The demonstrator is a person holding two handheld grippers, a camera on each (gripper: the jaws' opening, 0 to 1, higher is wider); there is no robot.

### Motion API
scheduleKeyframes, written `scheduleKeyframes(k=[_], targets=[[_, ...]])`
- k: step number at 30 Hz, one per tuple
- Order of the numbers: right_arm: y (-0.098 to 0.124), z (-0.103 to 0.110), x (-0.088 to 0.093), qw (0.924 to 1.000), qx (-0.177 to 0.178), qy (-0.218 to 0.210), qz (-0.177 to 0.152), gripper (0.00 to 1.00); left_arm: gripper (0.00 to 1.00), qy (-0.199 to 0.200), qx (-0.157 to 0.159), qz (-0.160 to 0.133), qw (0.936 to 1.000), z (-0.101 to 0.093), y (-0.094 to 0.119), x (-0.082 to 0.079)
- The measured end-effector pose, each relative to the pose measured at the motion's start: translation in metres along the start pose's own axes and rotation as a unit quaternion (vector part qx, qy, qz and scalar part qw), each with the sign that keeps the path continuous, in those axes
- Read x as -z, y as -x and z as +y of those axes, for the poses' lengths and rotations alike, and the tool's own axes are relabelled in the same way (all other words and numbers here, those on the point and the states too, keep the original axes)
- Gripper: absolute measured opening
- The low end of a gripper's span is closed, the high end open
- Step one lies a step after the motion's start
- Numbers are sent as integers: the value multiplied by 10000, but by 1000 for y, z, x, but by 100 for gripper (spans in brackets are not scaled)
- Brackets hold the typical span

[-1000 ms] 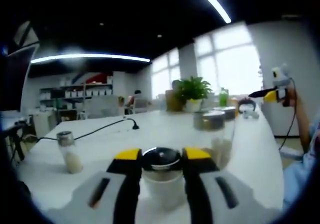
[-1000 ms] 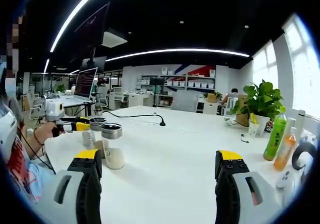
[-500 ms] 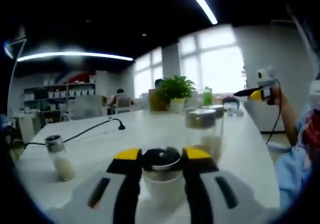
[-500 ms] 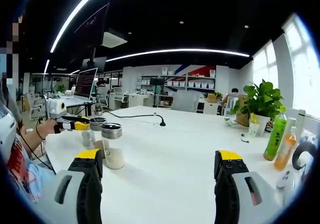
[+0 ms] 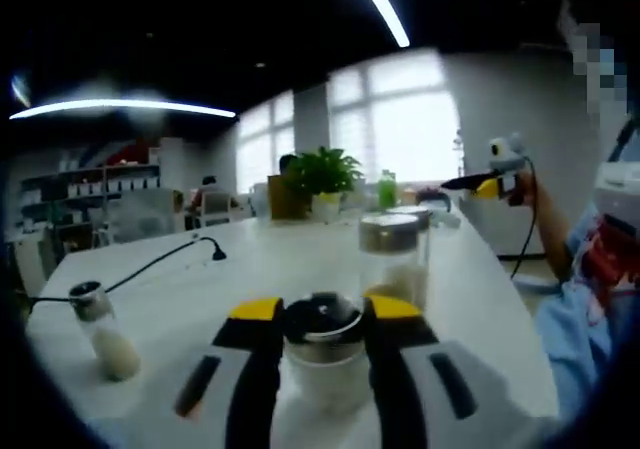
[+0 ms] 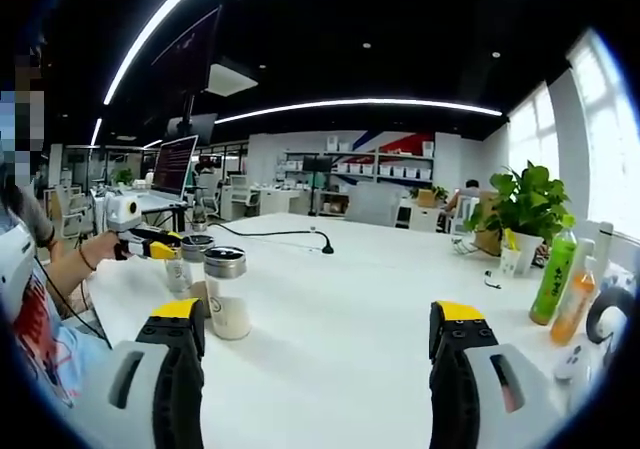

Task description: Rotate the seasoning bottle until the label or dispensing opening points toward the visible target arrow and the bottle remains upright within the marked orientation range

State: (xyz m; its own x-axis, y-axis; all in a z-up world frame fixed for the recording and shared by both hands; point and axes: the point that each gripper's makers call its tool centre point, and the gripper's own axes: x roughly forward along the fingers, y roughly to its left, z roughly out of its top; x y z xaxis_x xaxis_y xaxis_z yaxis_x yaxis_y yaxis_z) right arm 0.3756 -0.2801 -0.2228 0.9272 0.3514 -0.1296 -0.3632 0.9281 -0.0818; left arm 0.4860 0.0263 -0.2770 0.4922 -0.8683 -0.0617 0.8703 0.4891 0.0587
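In the left gripper view my left gripper (image 5: pixel 320 319) is shut on the seasoning bottle (image 5: pixel 322 354), a clear upright bottle with a dark metal cap and pale powder inside. Its label and opening are hidden by the fingers (image 5: pixel 258 369). In the right gripper view the left gripper (image 6: pixel 140 241) shows far left in a person's hand, beside the small held bottle (image 6: pixel 178 272). My right gripper (image 6: pixel 318 344) hangs open above the white table (image 6: pixel 340 309), nothing between its fingers. It shows small at the right of the left gripper view, right gripper (image 5: pixel 492 176).
A tall metal-lidded jar (image 5: pixel 392 261) stands just behind the held bottle, the same jar (image 6: pixel 225 291) in the right gripper view. A small shaker (image 5: pixel 102 331) stands left. A potted plant (image 6: pixel 522 209), a green bottle (image 6: pixel 553 277), an orange bottle (image 6: pixel 576 299) and a black cable (image 6: pixel 290 233) lie farther off.
The left gripper view has swung, so the jar and the small shaker slid left in it; the bottle stays clamped. In the right gripper view the left gripper edged slightly toward the jars.
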Motion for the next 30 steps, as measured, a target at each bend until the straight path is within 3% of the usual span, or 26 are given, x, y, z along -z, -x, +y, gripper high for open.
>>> scheduleKeyframes(k=[14,18,30], targets=[[1,-3,2,10000,-4,-4,17,97,33,-206,625,137,9977,-3,-4,1],[2,-5,-3,9998,3,-151,-135,96,33,-294,881,130,9956,-6,-4,2],[3,-6,1,9999,-5,-137,-51,97,33,-374,1273,219,9909,-9,-5,2]])
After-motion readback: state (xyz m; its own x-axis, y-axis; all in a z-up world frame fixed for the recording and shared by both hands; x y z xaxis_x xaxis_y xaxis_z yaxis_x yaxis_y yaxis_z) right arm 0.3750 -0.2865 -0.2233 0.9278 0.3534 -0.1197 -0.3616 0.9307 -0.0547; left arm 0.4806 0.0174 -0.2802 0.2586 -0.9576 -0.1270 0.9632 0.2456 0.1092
